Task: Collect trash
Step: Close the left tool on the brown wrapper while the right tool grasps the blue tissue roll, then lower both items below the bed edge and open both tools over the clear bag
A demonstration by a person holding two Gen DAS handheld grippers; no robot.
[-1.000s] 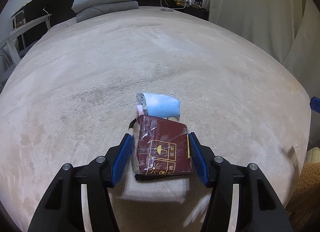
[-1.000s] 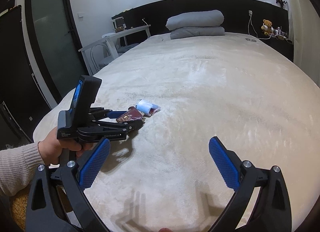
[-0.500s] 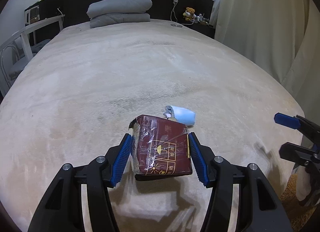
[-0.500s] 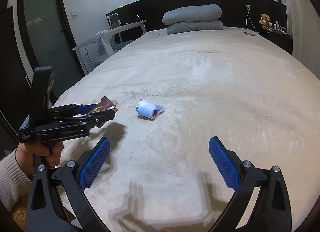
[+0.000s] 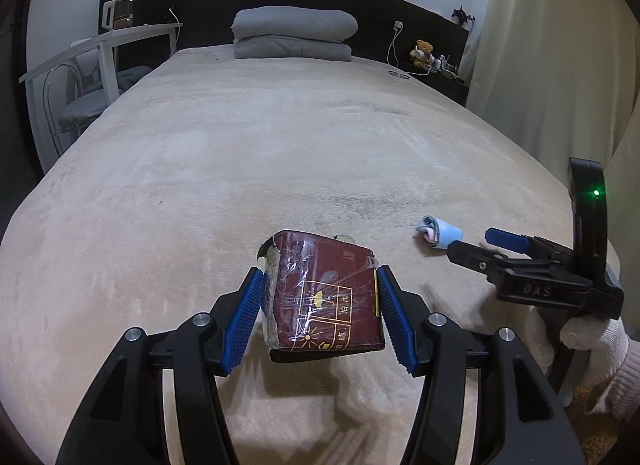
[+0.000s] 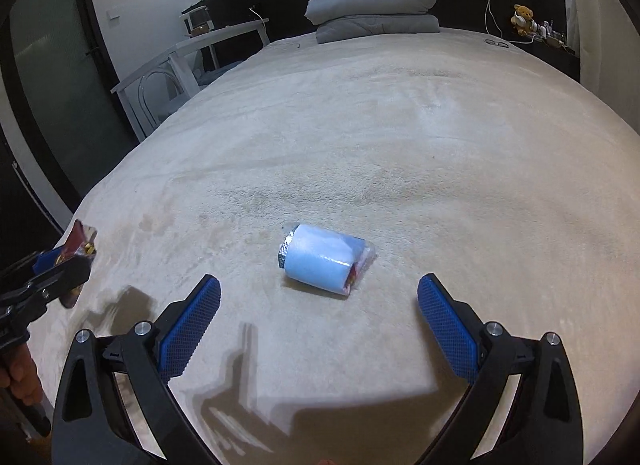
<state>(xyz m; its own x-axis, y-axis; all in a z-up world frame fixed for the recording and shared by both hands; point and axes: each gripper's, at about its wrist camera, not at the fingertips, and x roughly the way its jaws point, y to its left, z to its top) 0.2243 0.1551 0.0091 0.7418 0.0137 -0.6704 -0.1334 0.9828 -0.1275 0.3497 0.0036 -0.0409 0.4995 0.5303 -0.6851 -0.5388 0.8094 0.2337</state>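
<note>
My left gripper point(image 5: 320, 313) is shut on a dark red plastic-wrapped packet point(image 5: 324, 297) and holds it above the beige bed cover point(image 5: 280, 145). A light blue rolled wrapper point(image 6: 322, 261) lies on the cover just ahead of my right gripper point(image 6: 320, 325), which is open and empty, its fingers either side of the wrapper but short of it. In the left wrist view the blue wrapper point(image 5: 440, 233) lies to the right, with the right gripper point(image 5: 476, 247) right behind it. The left gripper with the packet point(image 6: 80, 243) shows at the right wrist view's left edge.
Folded grey bedding point(image 5: 294, 33) lies at the bed's head against a black headboard. A white chair and desk point(image 5: 92, 77) stand left of the bed. A teddy bear point(image 5: 422, 52) and cables sit on the right nightstand. A curtain point(image 5: 552, 45) hangs at the right.
My left gripper has lifted the red packet off the bed and drawn left, away from the blue wrapper. My right gripper has moved in toward the blue wrapper, still open.
</note>
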